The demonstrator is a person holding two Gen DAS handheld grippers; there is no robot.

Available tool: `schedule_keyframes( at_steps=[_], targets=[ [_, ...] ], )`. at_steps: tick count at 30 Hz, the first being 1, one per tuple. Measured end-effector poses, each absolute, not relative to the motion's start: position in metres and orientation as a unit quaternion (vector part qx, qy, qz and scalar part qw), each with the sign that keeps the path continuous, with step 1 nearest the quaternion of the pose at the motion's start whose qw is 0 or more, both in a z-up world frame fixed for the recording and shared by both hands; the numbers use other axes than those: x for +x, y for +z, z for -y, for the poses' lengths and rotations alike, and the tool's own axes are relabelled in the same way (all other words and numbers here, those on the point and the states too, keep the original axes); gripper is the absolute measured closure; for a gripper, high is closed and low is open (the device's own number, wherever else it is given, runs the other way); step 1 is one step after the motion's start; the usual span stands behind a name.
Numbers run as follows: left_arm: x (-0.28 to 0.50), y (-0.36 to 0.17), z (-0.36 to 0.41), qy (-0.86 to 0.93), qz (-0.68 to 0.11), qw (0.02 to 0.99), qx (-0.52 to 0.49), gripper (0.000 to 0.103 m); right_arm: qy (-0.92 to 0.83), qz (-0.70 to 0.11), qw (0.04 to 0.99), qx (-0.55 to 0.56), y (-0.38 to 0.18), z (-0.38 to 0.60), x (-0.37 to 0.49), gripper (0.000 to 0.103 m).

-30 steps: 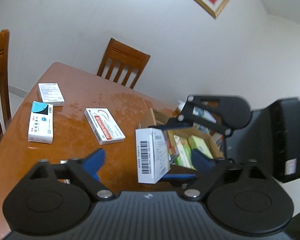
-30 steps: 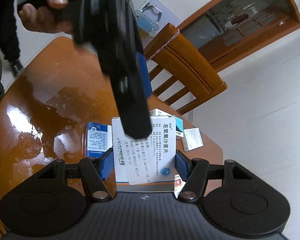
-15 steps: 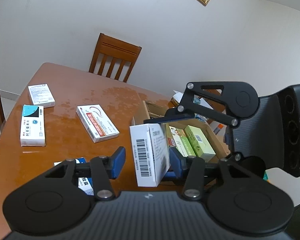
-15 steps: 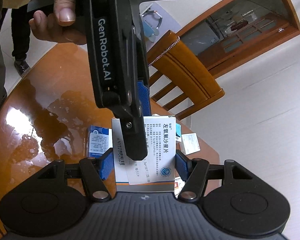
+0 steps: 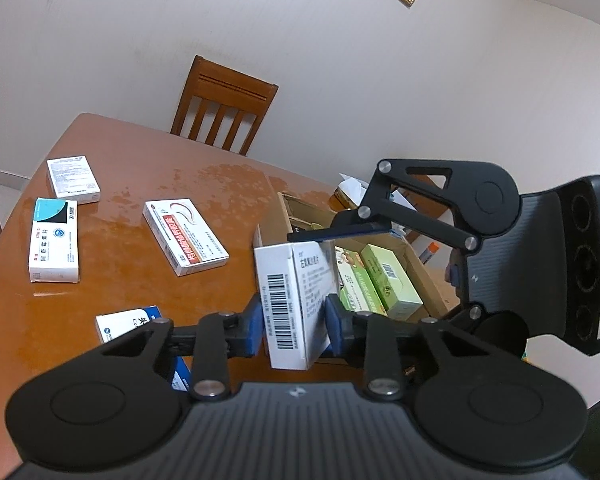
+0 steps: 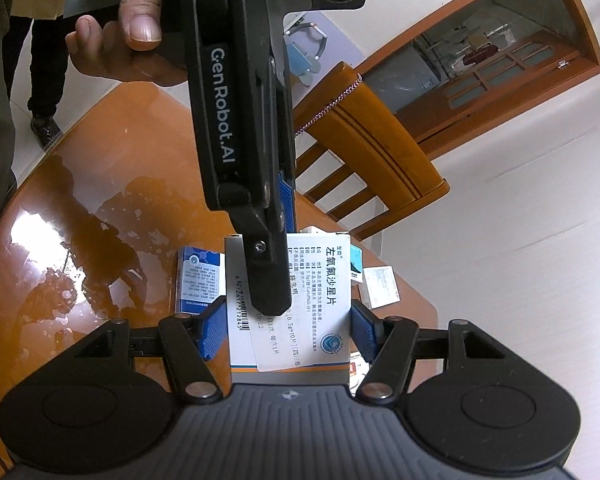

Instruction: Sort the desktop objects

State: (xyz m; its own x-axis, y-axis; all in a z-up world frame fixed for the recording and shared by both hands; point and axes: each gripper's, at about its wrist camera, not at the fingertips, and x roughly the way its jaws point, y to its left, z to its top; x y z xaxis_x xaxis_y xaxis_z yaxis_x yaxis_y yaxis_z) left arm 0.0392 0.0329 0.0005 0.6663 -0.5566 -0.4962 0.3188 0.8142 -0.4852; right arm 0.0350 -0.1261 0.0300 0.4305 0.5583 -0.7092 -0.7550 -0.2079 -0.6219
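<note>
The white medicine box is in the air above the near part of the wooden table, just beside the open cardboard box. Its long axis is upright, and the barcode side faces the left wrist camera. Both grippers have it at once. The left gripper has just been closing, and its blue pads now press on the two broad faces of the box. The right gripper clamps the same box by its narrow edges, with its jaws about half apart. A hand holds the left gripper from above. On the table I count four more medicine boxes, all lying flat. Inside the cardboard box stand at least two green packs, leaning. Two wooden chairs stand at the table.
</note>
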Motion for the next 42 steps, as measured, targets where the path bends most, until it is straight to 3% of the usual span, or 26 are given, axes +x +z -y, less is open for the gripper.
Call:
schedule_keyframes(
  at_steps=[3, 5, 6, 15, 18, 21, 25, 28, 33, 42],
  targets=[
    [0.038, 0.003, -0.03, -0.242, -0.322, 0.899, -0.173, 0.083, 0.525, -0.085, 0.623, -0.573, 0.029, 0.127, 0.034, 0.035],
    [0.037, 0.005, -0.03, -0.24, -0.317, 0.902, -0.169, 0.084, 0.521, -0.076, 0.623, -0.579, 0.028, 0.127, 0.032, 0.019],
    [0.037, 0.006, -0.03, -0.242, -0.314, 0.903, -0.168, 0.084, 0.521, -0.066, 0.625, -0.578, 0.028, 0.129, 0.03, 0.017],
    [0.033, 0.009, -0.027, -0.249, -0.313, 0.908, -0.122, 0.085, 0.521, -0.133, 0.646, -0.542, 0.047, 0.145, 0.052, 0.016],
    [0.03, 0.009, -0.037, -0.264, -0.305, 0.9, -0.166, 0.085, 0.54, -0.191, 0.648, -0.502, 0.053, 0.153, 0.064, 0.015],
    [0.026, 0.02, -0.056, -0.299, -0.279, 0.886, -0.217, 0.085, 0.59, -0.277, 0.656, -0.38, 0.066, 0.165, 0.089, 0.015],
    [0.024, 0.039, -0.079, -0.346, -0.248, 0.867, -0.259, 0.085, 0.651, -0.412, 0.625, -0.122, 0.076, 0.194, 0.145, 0.015],
    [0.023, 0.052, -0.091, -0.373, -0.232, 0.857, -0.271, 0.085, 0.67, -0.437, 0.601, -0.011, 0.08, 0.212, 0.169, 0.015],
    [0.023, 0.066, -0.095, -0.417, -0.22, 0.836, -0.28, 0.085, 0.694, -0.452, 0.555, 0.079, 0.076, 0.224, 0.186, 0.015],
    [0.022, 0.072, -0.084, -0.459, -0.222, 0.813, -0.28, 0.085, 0.72, -0.462, 0.512, 0.075, 0.072, 0.213, 0.179, 0.043]
  ],
)
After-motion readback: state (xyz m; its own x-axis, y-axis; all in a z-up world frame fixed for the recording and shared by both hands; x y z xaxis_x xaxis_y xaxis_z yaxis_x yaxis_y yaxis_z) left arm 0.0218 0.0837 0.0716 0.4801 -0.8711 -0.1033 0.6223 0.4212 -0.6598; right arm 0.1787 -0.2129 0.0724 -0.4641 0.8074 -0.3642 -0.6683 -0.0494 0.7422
